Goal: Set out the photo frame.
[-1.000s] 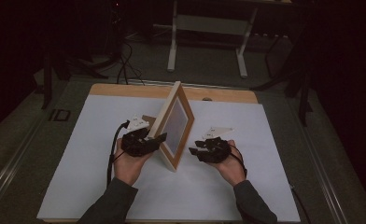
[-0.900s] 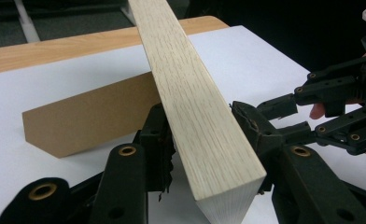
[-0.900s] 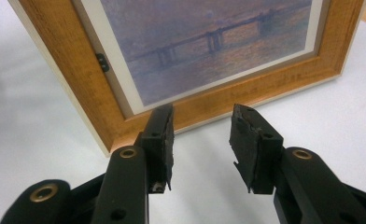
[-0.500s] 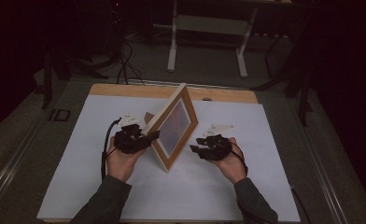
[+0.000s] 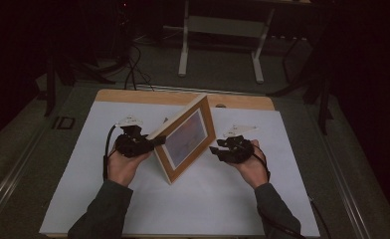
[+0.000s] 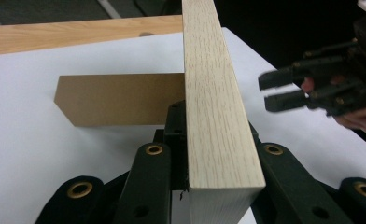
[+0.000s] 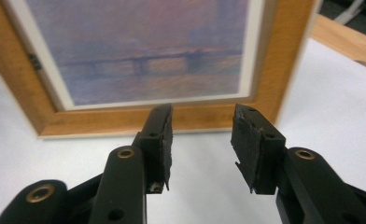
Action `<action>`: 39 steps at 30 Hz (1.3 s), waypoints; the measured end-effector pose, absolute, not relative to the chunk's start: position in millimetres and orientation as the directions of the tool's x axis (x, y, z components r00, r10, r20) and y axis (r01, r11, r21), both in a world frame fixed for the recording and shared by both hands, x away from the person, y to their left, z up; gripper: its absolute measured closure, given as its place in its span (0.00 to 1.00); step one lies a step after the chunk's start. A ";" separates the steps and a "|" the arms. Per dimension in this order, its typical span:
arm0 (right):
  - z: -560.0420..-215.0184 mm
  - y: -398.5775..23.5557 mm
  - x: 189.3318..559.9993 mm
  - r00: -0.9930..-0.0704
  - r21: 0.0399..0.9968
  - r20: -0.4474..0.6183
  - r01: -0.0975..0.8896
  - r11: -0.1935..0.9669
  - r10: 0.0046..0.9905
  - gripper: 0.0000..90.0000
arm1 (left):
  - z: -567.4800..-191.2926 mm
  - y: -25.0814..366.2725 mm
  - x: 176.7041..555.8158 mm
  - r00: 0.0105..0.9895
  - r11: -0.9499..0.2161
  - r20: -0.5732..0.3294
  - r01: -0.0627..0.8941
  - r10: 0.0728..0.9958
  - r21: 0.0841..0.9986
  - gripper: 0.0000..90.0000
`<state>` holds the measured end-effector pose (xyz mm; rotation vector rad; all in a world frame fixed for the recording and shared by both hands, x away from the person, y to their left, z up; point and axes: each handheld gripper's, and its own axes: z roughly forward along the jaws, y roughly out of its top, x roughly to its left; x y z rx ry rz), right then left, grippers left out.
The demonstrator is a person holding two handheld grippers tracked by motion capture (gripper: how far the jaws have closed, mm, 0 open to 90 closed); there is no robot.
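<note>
The room lies dim, its edges nearly black; the white sheet over the counter (image 5: 208,199) catches the light (soft, grainy from above), while close views stay bright, near parts blurred.

A dim room surrounds the counter (image 5: 282,199), whose white top shows a wooden strip (image 5: 133,96) along its far edge; beyond that edge, a pale metal stand (image 5: 222,27) sits on dark grey floor (image 5: 83,74), with black cables (image 5: 132,69) at its left.

Upright picture frame (image 5: 184,141) standing between both hand-held grippers, bare white tabletop (image 5: 223,199) around, brown stand (image 6: 118,99) behind frame
</note>
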<state>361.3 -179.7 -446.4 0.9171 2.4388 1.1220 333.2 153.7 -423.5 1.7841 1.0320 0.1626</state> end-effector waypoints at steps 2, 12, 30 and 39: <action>-442.9 -183.2 364.4 -0.740 0.771 0.005 0.432 0.469 0.673 0.64 | -424.3 157.5 338.9 0.641 -0.118 -0.360 0.578 0.678 0.807 0.85; -427.2 -198.9 379.3 -0.696 0.801 0.024 0.443 0.402 0.718 0.63 | -426.7 169.0 354.4 0.706 -0.160 -0.382 0.571 0.596 0.805 0.84; -417.6 -206.5 400.7 -0.669 0.810 0.047 0.460 0.364 0.741 0.57 | -427.6 171.5 367.7 0.773 -0.218 -0.371 0.537 0.514 0.815 0.84; -416.4 -198.7 416.7 -0.696 0.806 0.036 0.444 0.392 0.717 0.48 | -427.1 171.5 346.5 0.692 -0.156 -0.332 0.541 0.641 0.826 0.66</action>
